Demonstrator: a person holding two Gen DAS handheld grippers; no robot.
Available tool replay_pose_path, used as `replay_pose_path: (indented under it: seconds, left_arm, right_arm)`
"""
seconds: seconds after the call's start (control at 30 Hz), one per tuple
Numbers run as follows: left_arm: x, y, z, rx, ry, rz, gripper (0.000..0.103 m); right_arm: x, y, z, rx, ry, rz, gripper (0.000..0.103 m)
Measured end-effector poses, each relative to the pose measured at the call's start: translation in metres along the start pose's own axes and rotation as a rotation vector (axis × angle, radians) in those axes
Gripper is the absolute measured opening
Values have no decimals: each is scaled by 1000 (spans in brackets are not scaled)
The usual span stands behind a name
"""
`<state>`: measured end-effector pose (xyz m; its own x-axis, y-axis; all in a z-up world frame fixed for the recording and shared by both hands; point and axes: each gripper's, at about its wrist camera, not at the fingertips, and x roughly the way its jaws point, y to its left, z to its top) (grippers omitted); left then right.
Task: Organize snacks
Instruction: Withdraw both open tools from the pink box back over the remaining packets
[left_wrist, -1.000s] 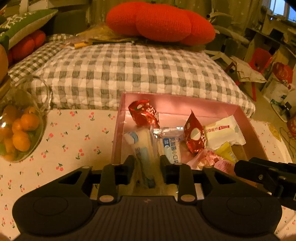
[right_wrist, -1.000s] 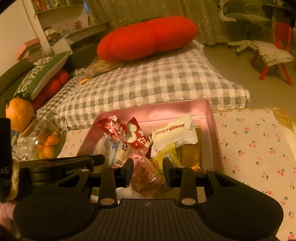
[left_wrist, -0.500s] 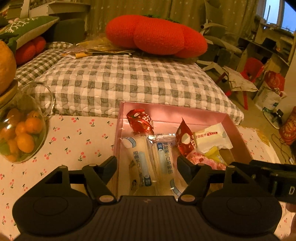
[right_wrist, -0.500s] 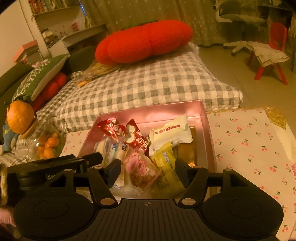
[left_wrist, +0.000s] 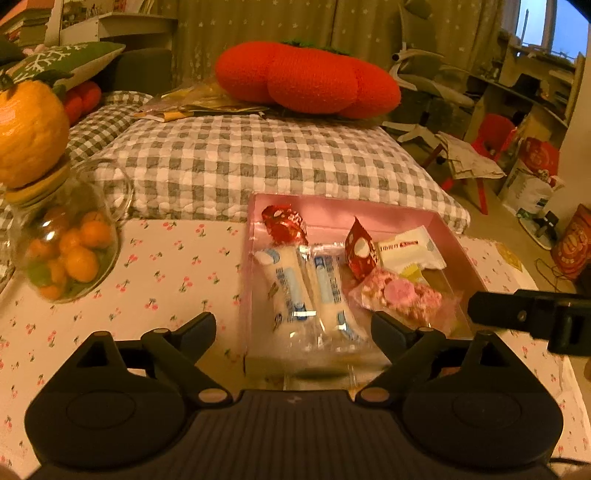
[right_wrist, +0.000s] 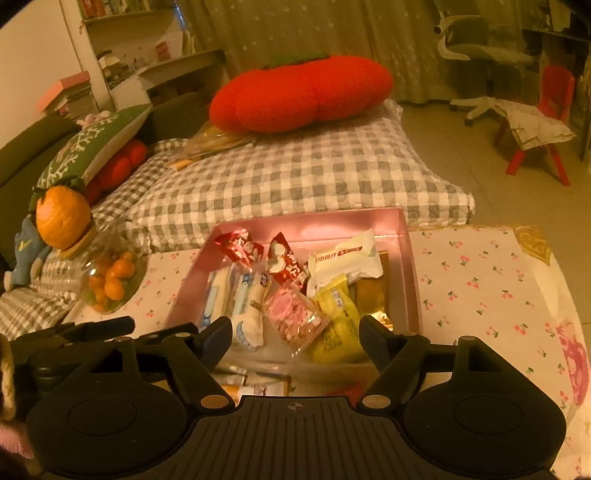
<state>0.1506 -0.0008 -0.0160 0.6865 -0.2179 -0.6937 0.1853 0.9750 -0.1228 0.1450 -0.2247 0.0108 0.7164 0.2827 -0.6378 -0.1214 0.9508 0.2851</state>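
Snacks, all wrapped, sit loose in the shallow pink cardboard box (left_wrist: 332, 212) on the cherry-print tablecloth (left_wrist: 173, 273). Left gripper (left_wrist: 293, 328): jaws have just been opening, now spread wide w/ nothing pinched; the two clear-wrapped white rolls w/ blue labels (left_wrist: 306, 291) lie in the box's left half, straight ahead of that gap, long axes running roughly away from the jaws, near ends closest. Right gripper (right_wrist: 295, 334): jaws also just opened, spread & empty; the pink crinkly packet (right_wrist: 293, 312) & yellow pouch (right_wrist: 338, 321) lie just ahead in the box's near-right part. Judgement: left hand is nearer the rolls, right nearer pink/yellow. Farther back in the box: two red foil packets (left_wrist: 284, 223) & a white pillow-pack (left_wrist: 410, 249). Left of the box, apart: glass jar of small oranges (left_wrist: 66, 251). Behind the box: grey checked cushion (left_wrist: 258, 158).
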Motion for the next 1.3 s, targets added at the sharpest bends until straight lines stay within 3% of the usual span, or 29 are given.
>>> replay_pose_path:
  seconds: [0.37, 0.53, 1.3]
  left_arm:
    - [-24, 18, -24, -30, 24, 4, 97]
    - [-34, 23, -33, -33, 42, 23, 102]
    - [-57, 15, -83, 18, 110, 14, 102]
  right_arm:
    - [-26, 8, -18, -30, 11, -9, 79]
    - [-36, 14, -28, -55, 14, -15, 87]
    - [-61, 18, -95, -223, 7, -38, 97]
